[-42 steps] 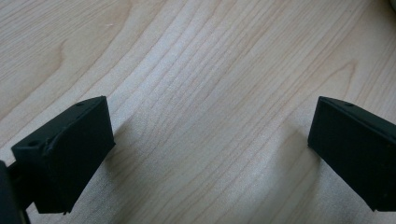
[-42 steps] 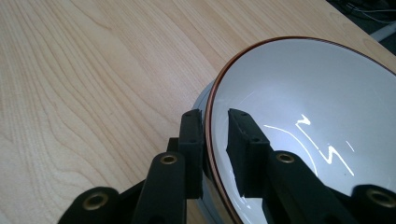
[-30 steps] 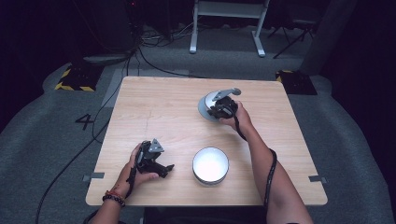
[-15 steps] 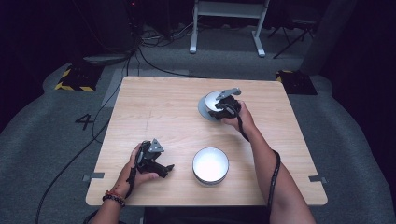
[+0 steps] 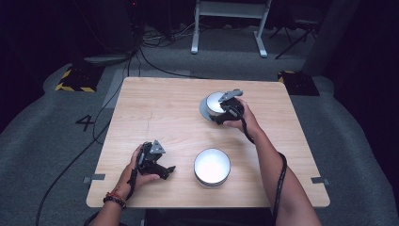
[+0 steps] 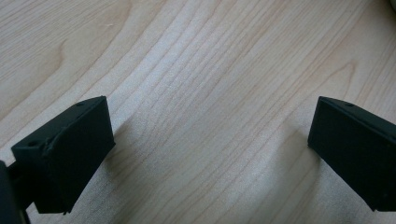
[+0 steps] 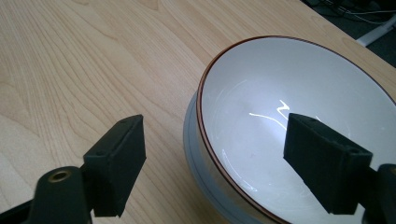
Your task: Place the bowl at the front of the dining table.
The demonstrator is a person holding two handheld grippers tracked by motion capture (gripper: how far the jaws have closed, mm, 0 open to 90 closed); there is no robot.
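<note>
Wooden table [image 5: 160, 108]: second white bowl [image 5: 212, 166] stands between both tools.

High view: light falling from above onto counter [image 5: 164, 113], room around it sinking into near black; picture soft, slightly grainy. White bowl [image 5: 212, 165] near front edge glaring, detail washing out. Right gripper view: bright streak glinting inside brown-rimmed bowl [image 7: 299, 116], near fingers [image 7: 119, 163] blurring. Left gripper view: fingers [image 6: 70, 149] casting soft shadows on wood grain.

far bowl [image 5: 215, 104] on plate [image 5: 203, 109] | near bowl [image 5: 212, 166] on table [image 5: 160, 113]
</note>
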